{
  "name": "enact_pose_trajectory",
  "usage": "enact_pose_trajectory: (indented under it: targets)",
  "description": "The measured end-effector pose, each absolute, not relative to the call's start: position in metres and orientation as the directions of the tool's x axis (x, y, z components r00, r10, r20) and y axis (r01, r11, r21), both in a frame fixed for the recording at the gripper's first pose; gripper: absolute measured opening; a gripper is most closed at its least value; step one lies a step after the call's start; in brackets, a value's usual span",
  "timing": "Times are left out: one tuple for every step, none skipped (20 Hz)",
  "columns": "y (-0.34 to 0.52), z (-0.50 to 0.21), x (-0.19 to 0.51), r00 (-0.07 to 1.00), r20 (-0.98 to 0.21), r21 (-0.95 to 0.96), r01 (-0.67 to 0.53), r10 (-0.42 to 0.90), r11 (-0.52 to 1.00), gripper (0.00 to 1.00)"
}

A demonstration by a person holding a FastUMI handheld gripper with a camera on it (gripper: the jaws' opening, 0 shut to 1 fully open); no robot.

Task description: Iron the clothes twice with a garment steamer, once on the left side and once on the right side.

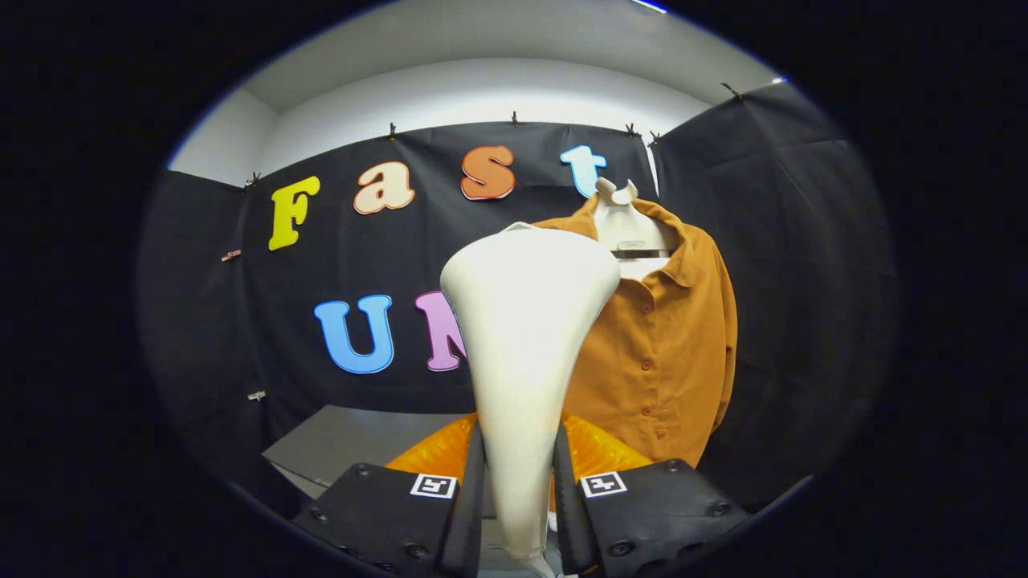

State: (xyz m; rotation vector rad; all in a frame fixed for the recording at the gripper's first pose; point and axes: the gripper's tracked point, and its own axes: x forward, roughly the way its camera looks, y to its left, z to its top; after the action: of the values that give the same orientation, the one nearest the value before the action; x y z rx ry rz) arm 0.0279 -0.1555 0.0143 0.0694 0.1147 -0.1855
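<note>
While the gripper (519, 490) points toward the booth's back wall, both fingers are clamped on the narrow neck of the white steamer (526, 337), one on each side. The steamer stands upright between them, its wide head flaring above. Beyond it, just to the right, the orange shirt (662, 353) hangs buttoned on a pale hanger (622, 221); whether the head touches the fabric cannot be told. A grey table (345, 441) lies low beyond the fingers
</note>
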Motion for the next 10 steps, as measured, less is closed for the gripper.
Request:
enact_pose_trajectory:
  targets:
    - [-0.139, 0.019, 0.025, 0.979, -0.106, 0.065, 0.181, -0.173, 0.981, 0.41]
    - [-0.124, 0.021, 0.023, 0.98, -0.098, 0.071, 0.178, -0.171, 0.981, 0.41]
    - [-0.113, 0.02, 0.019, 0.98, -0.094, 0.078, 0.18, -0.173, 0.981, 0.41]
    - [-0.1, 0.019, 0.016, 0.981, -0.095, 0.084, 0.177, -0.168, 0.981, 0.41]
    - [-0.088, 0.018, 0.013, 0.982, -0.099, 0.085, 0.167, -0.158, 0.982, 0.41]
    - [-0.076, 0.015, 0.01, 0.984, -0.104, 0.083, 0.153, -0.144, 0.985, 0.41]
    - [-0.067, 0.011, 0.008, 0.985, -0.108, 0.08, 0.14, -0.131, 0.987, 0.41]
    - [-0.059, 0.008, 0.006, 0.986, -0.113, 0.075, 0.131, -0.122, 0.989, 0.41]
    - [-0.053, 0.007, 0.005, 0.987, -0.115, 0.069, 0.123, -0.114, 0.99, 0.41]
    - [-0.047, 0.005, 0.004, 0.987, -0.119, 0.065, 0.114, -0.105, 0.991, 0.41]
